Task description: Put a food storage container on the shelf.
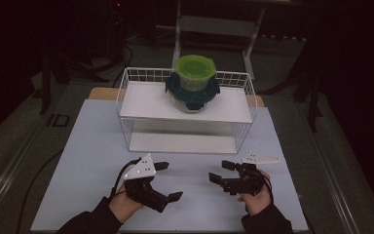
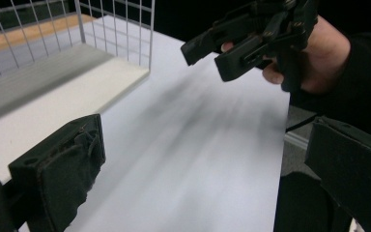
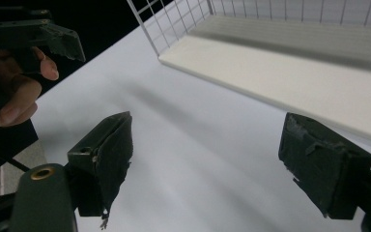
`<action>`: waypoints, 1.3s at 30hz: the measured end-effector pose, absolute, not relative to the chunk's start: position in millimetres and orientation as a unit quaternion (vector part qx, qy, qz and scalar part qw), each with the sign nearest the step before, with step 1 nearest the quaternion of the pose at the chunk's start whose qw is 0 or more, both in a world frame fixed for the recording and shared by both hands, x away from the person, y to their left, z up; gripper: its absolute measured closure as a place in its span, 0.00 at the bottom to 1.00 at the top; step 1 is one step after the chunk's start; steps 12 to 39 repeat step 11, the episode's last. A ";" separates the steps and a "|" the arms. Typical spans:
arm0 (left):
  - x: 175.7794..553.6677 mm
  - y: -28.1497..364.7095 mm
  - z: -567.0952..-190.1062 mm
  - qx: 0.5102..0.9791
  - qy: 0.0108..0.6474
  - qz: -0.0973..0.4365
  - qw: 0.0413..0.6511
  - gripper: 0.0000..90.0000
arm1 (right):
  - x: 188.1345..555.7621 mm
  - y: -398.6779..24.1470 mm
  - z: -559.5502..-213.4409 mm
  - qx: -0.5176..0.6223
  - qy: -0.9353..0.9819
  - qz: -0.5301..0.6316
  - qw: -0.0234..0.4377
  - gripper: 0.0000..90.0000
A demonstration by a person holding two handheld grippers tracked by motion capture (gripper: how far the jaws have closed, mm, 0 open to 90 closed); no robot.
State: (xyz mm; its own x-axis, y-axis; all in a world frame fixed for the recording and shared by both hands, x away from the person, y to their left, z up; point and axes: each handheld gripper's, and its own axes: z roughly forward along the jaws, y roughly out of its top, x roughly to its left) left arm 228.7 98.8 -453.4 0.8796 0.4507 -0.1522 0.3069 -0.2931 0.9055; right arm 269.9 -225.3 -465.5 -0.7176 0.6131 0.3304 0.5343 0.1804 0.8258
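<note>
A green-lidded round container (image 1: 195, 71) is stacked on a dark teal-lidded glass container (image 1: 192, 95) on the top shelf of a white wire rack (image 1: 141, 100). My left gripper (image 1: 168, 181) is held low over the table near its front edge. It is open, with nothing between its jaws. My right gripper (image 1: 220, 171) faces it from the right, also open and holding nothing. In the left gripper view my own pads (image 2: 58, 176) stand wide apart, and the right gripper (image 2: 241, 43) is ahead. The right gripper view shows the rack's lower shelf (image 3: 290, 72) beyond its spread fingers (image 3: 101, 159).
The white tabletop (image 1: 92, 151) spreads between the grippers and the rack. The rack's lower shelf (image 1: 180, 142) is bare. A dark floor, cables and a metal stand (image 1: 219, 24) lie behind the table. The table's right edge (image 2: 282, 135) runs close to my right hand.
</note>
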 end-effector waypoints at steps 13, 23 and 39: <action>220.8 96.3 -477.1 0.807 0.233 0.063 0.539 0.00 | 256.4 -231.1 -483.1 0.374 0.783 0.495 0.049 0.23; 220.8 96.3 -477.1 0.807 0.233 0.063 0.539 0.00 | 256.4 -231.1 -483.1 0.374 0.783 0.495 0.049 0.23; 220.8 96.3 -477.1 0.807 0.233 0.063 0.539 0.00 | 256.4 -231.1 -483.1 0.374 0.783 0.495 0.049 0.23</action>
